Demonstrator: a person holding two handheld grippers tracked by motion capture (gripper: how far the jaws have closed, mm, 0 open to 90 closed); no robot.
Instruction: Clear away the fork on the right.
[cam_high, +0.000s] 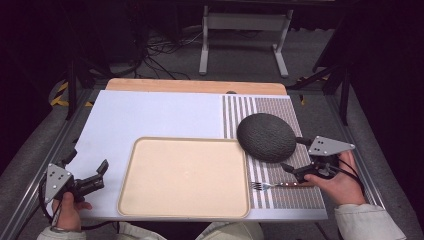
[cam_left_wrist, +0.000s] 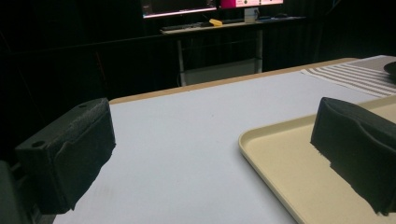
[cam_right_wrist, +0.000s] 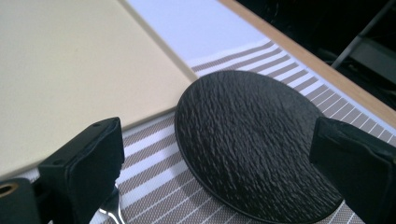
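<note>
With jaws spread and empty, the right gripper (cam_high: 294, 159) hovers beside the black plate (cam_high: 266, 137) on the striped mat (cam_high: 287, 197), seemingly approaching to grasp its rim, while the left gripper (cam_high: 98, 174) waits open near the tray (cam_high: 184, 178).

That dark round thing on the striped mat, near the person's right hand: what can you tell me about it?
It is a round black plate with a rough, wrinkled, slate-like surface, matte rather than shiny. It is shallow, empty and lies flat and right way up on the striped placemat, its left edge close beside the beige tray; whether they touch I cannot tell. A fork lies apart from it, nearer the person. The right gripper hovers at its near right edge with jaws open, not gripping it.
</note>
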